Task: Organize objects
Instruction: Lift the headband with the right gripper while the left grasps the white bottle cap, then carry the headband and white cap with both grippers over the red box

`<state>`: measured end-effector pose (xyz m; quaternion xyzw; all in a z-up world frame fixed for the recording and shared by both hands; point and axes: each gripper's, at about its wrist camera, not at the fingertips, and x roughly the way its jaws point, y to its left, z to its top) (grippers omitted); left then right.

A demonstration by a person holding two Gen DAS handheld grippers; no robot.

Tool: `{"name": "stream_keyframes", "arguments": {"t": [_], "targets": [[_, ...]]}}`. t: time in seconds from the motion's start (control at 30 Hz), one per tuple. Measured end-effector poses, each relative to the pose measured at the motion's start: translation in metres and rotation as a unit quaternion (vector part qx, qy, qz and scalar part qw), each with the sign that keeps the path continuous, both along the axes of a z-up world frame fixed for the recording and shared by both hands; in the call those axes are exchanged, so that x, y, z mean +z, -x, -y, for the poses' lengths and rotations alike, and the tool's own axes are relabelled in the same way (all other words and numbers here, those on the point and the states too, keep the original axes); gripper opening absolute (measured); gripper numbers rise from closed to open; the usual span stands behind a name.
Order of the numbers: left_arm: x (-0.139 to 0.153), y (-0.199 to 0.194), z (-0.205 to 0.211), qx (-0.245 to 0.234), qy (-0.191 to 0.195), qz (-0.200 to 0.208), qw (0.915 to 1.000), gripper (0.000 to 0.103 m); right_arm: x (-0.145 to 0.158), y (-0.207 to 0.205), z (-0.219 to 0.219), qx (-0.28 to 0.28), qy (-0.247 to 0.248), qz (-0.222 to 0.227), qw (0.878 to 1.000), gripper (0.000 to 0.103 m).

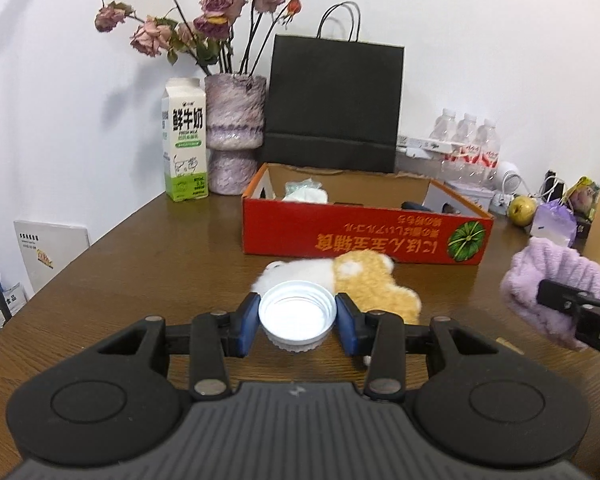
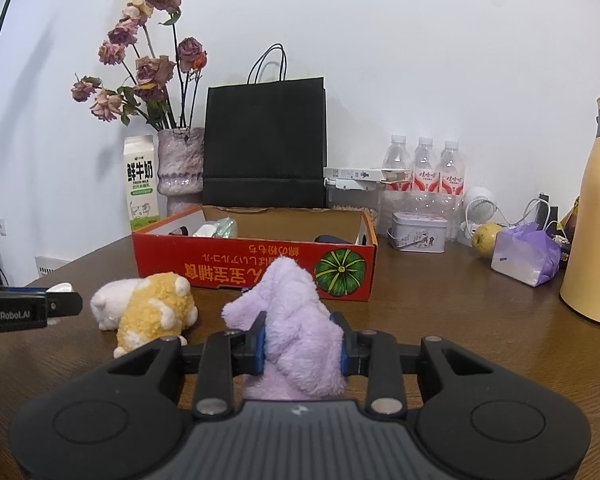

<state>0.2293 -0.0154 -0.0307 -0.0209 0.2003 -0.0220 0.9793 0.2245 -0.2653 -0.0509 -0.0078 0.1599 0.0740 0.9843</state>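
Observation:
My left gripper is shut on a white plastic lid, open side up, held above the brown table. Just beyond it lies a yellow-and-white plush toy, also in the right wrist view. My right gripper is shut on a purple plush toy, which also shows at the right of the left wrist view. The open red cardboard box stands behind the toys, also in the right wrist view; it holds a white packet and a dark object.
Along the wall stand a milk carton, a vase of dried roses, a black paper bag, water bottles, a small tin, a pear, a purple tissue pack and a yellow flask.

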Motion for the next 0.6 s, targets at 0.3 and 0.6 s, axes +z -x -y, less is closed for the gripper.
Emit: {"name": "stream_keyframes", "arguments": {"t": [0.3, 0.6], "targets": [[0.02, 0.003, 0.018, -0.011, -0.004, 0.029, 0.9995, 0.041, 0.013, 0.001, -0.003, 0.012, -0.004, 0.012, 1.0, 0.03], [0.05, -0.011, 0.025, -0.009, -0.005, 0.057, 0.9983, 0.041, 0.033, -0.013, -0.008, 0.031, -0.017, 0.021, 0.999, 0.03]]}}
